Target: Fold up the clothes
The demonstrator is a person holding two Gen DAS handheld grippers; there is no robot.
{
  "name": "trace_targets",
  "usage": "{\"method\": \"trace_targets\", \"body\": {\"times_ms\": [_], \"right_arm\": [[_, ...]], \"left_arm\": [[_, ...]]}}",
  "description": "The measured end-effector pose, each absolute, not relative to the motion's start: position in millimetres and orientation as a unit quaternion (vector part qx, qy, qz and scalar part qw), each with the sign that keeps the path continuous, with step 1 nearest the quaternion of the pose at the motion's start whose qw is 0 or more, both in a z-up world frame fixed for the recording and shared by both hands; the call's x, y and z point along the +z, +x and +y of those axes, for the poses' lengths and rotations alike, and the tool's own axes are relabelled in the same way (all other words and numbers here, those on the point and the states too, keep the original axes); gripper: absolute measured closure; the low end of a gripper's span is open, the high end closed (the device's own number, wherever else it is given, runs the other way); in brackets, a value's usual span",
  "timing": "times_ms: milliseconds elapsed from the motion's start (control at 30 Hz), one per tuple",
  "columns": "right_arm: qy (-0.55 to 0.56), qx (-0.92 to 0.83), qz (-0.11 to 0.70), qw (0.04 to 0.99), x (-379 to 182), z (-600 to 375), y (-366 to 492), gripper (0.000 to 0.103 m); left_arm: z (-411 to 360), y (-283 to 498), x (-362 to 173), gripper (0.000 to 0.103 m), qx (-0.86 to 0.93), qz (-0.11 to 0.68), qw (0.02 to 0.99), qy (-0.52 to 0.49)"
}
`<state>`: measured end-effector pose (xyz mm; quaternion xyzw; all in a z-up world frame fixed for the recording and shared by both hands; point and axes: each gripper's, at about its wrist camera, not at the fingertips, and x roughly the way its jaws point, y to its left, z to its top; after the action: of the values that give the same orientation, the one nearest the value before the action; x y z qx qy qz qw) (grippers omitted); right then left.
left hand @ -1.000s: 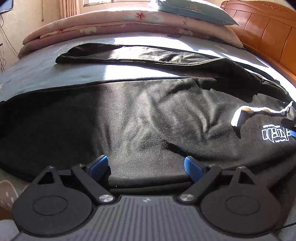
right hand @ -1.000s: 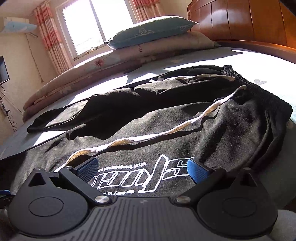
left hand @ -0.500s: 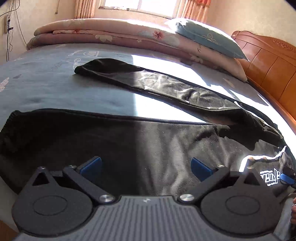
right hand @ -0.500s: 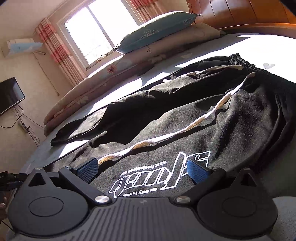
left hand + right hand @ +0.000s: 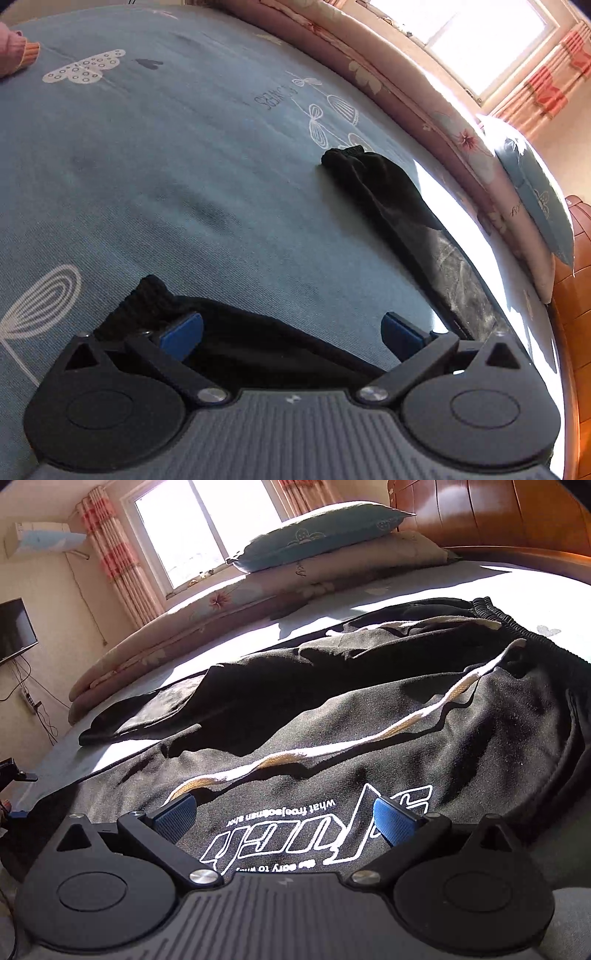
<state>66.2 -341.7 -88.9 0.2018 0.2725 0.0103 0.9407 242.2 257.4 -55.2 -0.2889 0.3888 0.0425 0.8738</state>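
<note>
Black sweatpants (image 5: pixel 424 716) with a white printed logo and a pale drawstring (image 5: pixel 332 749) lie spread on the bed. My right gripper (image 5: pixel 284 819) hovers open over the logo near the waistband, nothing between its blue pads. My left gripper (image 5: pixel 291 332) is open above the near leg's ribbed cuff (image 5: pixel 147 299), its left pad beside the cuff and its jaws wide apart. The far leg (image 5: pixel 384 192) stretches away across the sheet to the right.
A blue patterned sheet (image 5: pixel 166 166) covers the bed. A rolled floral quilt (image 5: pixel 192 627) and teal pillow (image 5: pixel 317 535) lie along the window side. A wooden headboard (image 5: pixel 498 517) stands at the right. A pink sleeve (image 5: pixel 14 51) shows at the upper left.
My left gripper swept left along the near trouser leg to its cuff and rolled, so the bed now looks tilted. The right gripper stayed over the logo.
</note>
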Motion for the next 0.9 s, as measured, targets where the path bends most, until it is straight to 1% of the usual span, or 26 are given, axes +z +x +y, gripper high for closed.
{"method": "trace_targets", "body": {"times_ms": [133,200,400,500,600,667,700,900], "right_arm": [[0.19,0.008,0.275,0.942,-89.0,-339.0,66.9,0.0],[0.19,0.008,0.275,0.943,-89.1,-339.2,66.9,0.0],[0.196,0.011,0.272,0.942,-89.5,-341.1,65.5,0.0],[0.193,0.012,0.272,0.943,-89.4,-339.9,65.8,0.0],[0.194,0.012,0.272,0.943,-89.5,-340.4,65.8,0.0],[0.194,0.011,0.272,0.942,-89.4,-340.3,66.0,0.0],[0.194,0.011,0.272,0.942,-89.3,-339.9,66.2,0.0],[0.19,0.009,0.274,0.943,-89.0,-338.8,66.7,0.0]], "left_arm": [[247.5,252.8,-55.5,0.001,0.053,0.385,0.893,-0.226],[243.5,255.0,-49.7,0.003,0.066,0.391,0.893,-0.21],[234.9,225.0,-19.7,0.002,0.011,0.368,0.895,-0.252],[231.5,216.5,-24.6,0.001,-0.013,0.371,0.891,-0.262],[233.3,227.1,-45.3,0.001,0.012,0.4,0.879,-0.259],[238.5,233.8,-58.4,0.001,0.024,0.395,0.881,-0.259],[239.6,235.2,-58.7,0.001,0.024,0.385,0.886,-0.256],[243.1,236.8,-41.1,0.001,0.04,0.399,0.881,-0.253]]}}
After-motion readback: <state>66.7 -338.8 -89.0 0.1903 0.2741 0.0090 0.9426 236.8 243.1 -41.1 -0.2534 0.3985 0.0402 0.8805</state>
